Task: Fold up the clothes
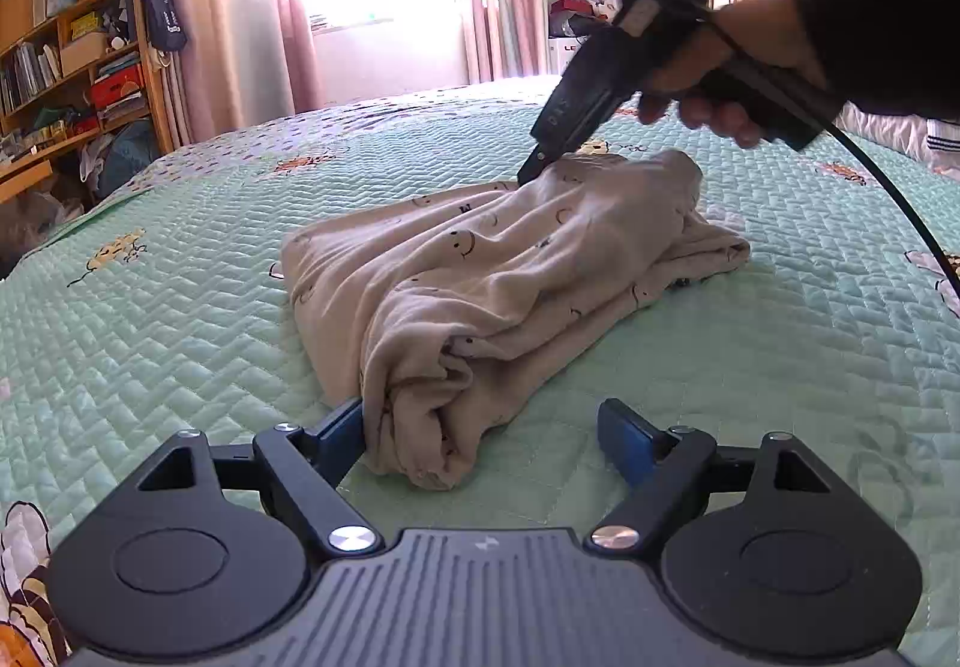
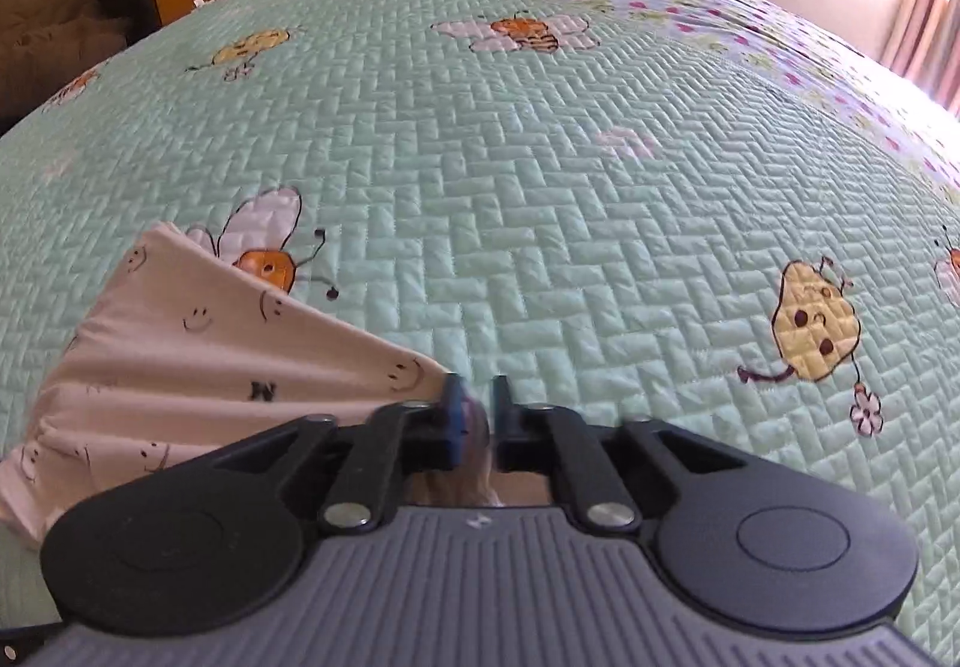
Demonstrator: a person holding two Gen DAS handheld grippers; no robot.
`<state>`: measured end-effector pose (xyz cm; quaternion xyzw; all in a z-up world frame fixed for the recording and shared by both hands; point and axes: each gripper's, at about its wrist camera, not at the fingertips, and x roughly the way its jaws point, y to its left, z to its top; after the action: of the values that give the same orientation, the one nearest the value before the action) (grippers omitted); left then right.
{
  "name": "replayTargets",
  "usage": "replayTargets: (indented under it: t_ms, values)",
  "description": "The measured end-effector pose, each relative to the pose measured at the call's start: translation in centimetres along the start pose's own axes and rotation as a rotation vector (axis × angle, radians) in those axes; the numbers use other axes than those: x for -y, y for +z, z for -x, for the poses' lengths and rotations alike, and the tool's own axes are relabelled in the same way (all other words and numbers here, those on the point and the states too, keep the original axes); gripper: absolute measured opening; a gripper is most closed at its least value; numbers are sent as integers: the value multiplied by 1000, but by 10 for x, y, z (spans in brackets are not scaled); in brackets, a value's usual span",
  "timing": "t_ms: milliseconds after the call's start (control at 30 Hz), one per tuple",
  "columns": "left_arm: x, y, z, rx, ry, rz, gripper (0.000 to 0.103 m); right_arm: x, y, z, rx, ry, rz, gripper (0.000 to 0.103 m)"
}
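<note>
The right gripper (image 2: 477, 403) is apparently pinching the far edge of the beige smiley-print cotton garment (image 1: 480, 271); the left gripper (image 1: 483, 436) is standing apart. A shallow pinch risks slipping.

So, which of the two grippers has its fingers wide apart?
The left gripper: its blue fingers stand wide around the beige garment's near end. The right gripper is nearly closed at the cloth's far edge.
</note>
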<state>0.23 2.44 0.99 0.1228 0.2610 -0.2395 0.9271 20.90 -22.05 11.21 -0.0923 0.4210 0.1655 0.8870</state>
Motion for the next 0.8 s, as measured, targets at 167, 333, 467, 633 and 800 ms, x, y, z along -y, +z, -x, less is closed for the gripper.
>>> replayTargets:
  t_ms: [167,333,467,633,800]
  values:
    - [-1,0,1,5,-2,1,85,7,-36,58,147,-50,-252,59]
    - [3,1,3,21,6,-16,85,8,-91,93,178,24,-510,61]
    - [7,0,4,31,17,-43,85,-3,-123,94,161,61,-652,61]
    - [10,1,3,31,18,-55,85,5,-132,72,198,174,-864,61]
    - [9,1,1,24,13,-52,86,9,-141,60,204,211,-1009,59]
